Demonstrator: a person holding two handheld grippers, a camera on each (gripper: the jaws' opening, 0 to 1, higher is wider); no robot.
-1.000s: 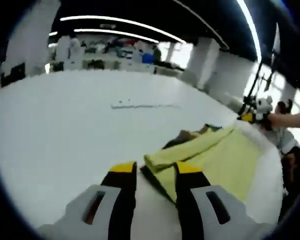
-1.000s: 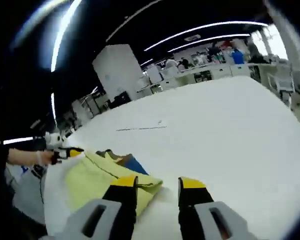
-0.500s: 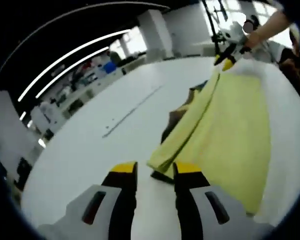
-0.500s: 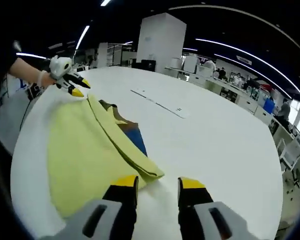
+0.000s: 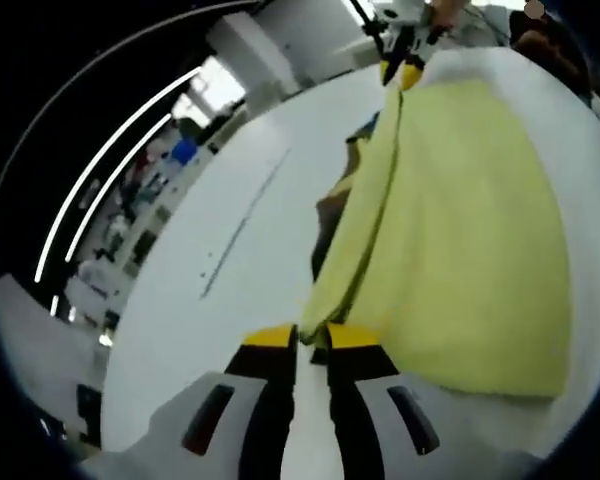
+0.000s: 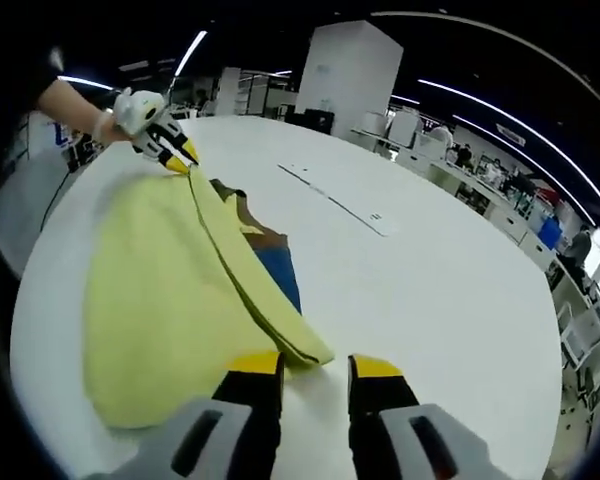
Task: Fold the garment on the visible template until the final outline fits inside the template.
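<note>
since the earlier frame both grippers are closing in on opposite ends of the yellow garment (image 5: 460, 230), which is lying on the white table (image 5: 230, 240). left gripper (image 5: 311, 340) jaws are narrowing around the folded corner; right gripper (image 6: 315, 364) jaws are standing apart beside the other corner. soft, light cloth: grip at the folded edge. beyond the garment, the table is offering open room.

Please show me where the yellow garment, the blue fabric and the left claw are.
yellow garment (image 5: 460, 230), left gripper view, on its flat top panel.
blue fabric (image 6: 278, 272), right gripper view, on the exposed blue strip.
left claw (image 5: 310, 340), left gripper view, between its yellow tips.
</note>
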